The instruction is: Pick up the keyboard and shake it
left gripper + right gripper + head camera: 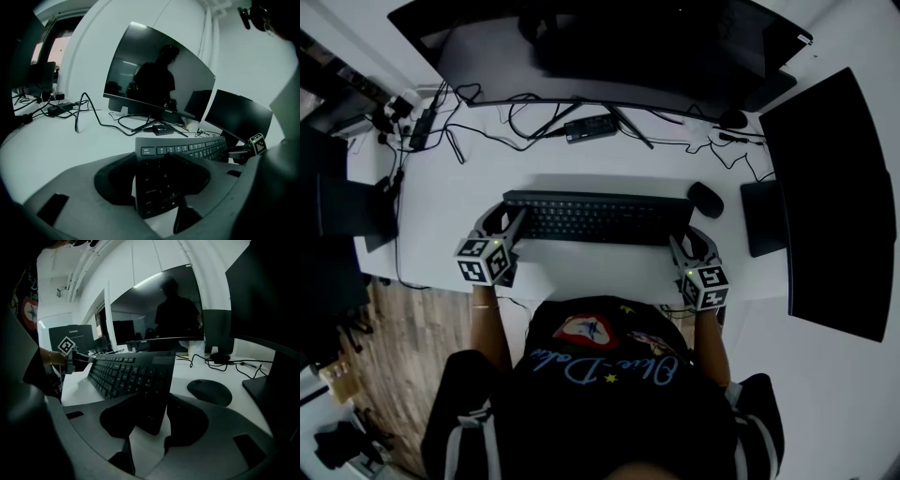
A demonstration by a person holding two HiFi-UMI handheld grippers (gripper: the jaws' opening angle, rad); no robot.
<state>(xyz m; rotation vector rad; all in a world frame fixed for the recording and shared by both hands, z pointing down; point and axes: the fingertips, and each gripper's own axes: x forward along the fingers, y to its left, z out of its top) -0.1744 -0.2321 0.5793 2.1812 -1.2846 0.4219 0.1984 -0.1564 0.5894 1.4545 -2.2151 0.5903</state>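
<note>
Keyboard (598, 217) runs crosswise by the desk's (581, 169) near edge, long axis btw my hands: L gripper (506, 223) pinches its left end, R gripper (688, 240) its right end, so I reckon both must lift together.

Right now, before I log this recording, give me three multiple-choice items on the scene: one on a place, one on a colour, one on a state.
1. Where does the mouse lie relative to the keyboard?
A) left of it
B) just past its right end
C) on its keys
2. What colour is the keyboard?
A) white
B) black
C) red
3. What stands between the left gripper's jaws?
A) nothing
B) the mouse
C) the keyboard's left end

Key:
1 B, the head view shows it beside the right end.
2 B, it is dark against the white desk.
3 C, the left gripper view shows that end between the jaws.
</note>
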